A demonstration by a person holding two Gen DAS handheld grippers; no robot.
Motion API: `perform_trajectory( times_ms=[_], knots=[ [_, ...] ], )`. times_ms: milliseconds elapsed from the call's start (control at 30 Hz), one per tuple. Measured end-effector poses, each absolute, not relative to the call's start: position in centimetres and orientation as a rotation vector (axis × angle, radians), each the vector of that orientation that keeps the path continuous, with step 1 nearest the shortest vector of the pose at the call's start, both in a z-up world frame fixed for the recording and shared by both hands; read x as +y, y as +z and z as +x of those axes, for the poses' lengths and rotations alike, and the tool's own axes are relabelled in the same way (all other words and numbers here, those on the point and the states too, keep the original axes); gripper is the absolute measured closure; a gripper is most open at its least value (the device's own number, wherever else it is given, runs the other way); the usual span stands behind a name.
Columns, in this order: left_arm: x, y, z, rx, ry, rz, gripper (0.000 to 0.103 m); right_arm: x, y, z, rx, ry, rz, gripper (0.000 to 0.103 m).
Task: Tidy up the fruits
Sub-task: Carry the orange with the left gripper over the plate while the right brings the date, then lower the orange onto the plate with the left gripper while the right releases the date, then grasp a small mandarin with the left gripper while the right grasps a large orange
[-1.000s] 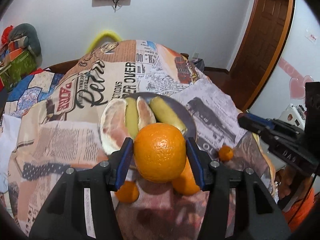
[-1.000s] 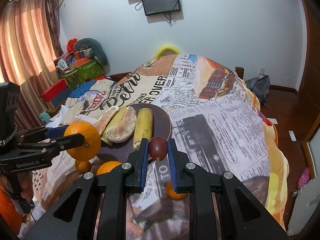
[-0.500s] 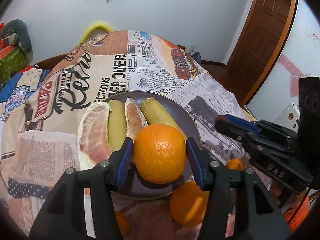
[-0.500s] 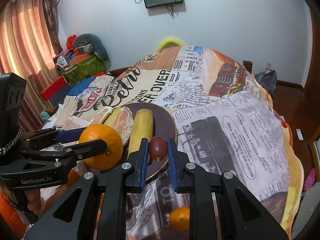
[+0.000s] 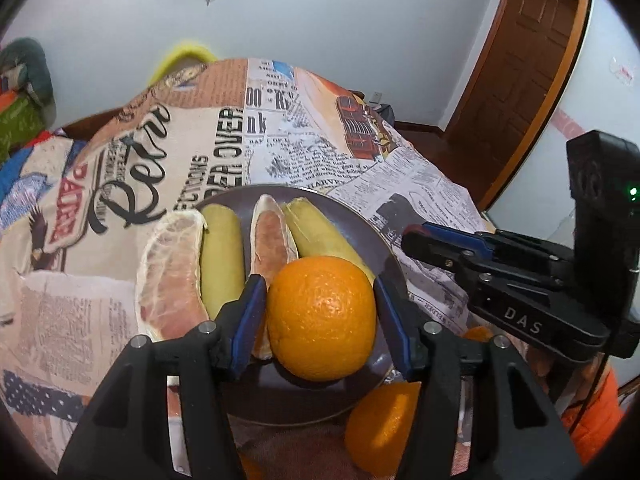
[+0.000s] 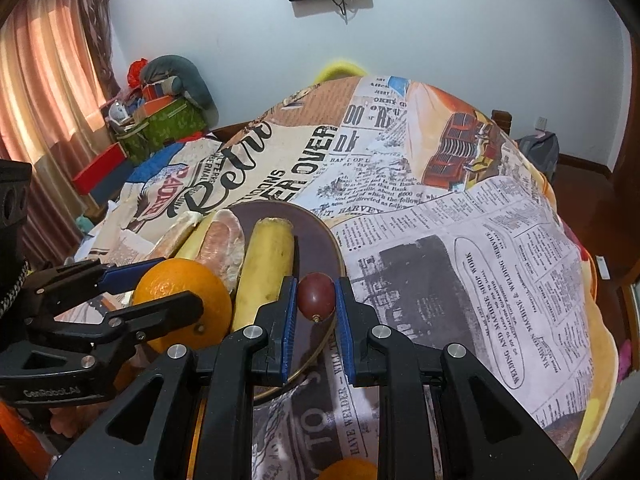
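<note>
Far left in the right wrist view: a curtain [image 6: 44, 92], then a green box [image 6: 168, 124] against the wall.

The dark plate [image 5: 372, 240] sits on the newsprint-pattern cloth [image 5: 120, 184]. Plate contents, left to right in the left wrist view: a peeled pomelo segment [image 5: 172, 268] overhanging the left rim, a banana [image 5: 222, 256], a second pomelo segment [image 5: 272, 236], and a second banana [image 5: 320, 232]. These pieces fill the far and left parts of the plate.

The left gripper [image 5: 320, 312] is clamped on a large orange [image 5: 322, 314], held over the near part of the plate, just in front of the second pomelo segment. A second orange [image 5: 380, 428] lies on the cloth just beside the near rim, partly hidden by the right finger.

The right gripper [image 6: 316, 296] is clamped on a small dark red fruit [image 6: 316, 295], positioned over the right rim of the plate, just right of the nearest banana. Another orange [image 6: 348, 470] shows at the bottom edge, on the cloth.
</note>
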State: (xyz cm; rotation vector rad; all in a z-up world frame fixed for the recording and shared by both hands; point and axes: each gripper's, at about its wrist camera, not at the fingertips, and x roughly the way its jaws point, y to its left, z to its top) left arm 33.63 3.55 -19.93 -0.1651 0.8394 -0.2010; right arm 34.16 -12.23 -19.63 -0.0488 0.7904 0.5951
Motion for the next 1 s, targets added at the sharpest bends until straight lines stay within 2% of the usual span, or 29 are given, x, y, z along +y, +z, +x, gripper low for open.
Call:
perform_trajectory(
  times_ms=[100, 200, 233, 600, 1000],
  knots=[
    [3.2, -20.0, 33.5, 0.870, -0.204, -0.149, 0.044, -11.8, -19.9, 34.4, 0.812, 0.607, -0.054, 0.084],
    [3.2, -20.3, 33.4, 0.896, -0.214, -0.154, 0.043, -11.5, -20.1, 34.3, 0.823, 0.614, -0.059, 0.068],
    [3.2, -20.3, 33.3, 0.898, -0.213, -0.154, 0.043, -11.6, -20.0, 34.2, 0.814, 0.610, -0.061, 0.066],
    [4.8, -17.2, 31.7, 0.828, -0.134, -0.183, 0.043, -12.6, -18.1, 32.6, 0.767, 0.590, -0.072, 0.066],
    [6.7, -12.6, 26.1, 0.731, -0.058, -0.151, 0.043, -12.9, -14.6, 27.6, 0.697, 0.589, -0.086, 0.064]
  ],
)
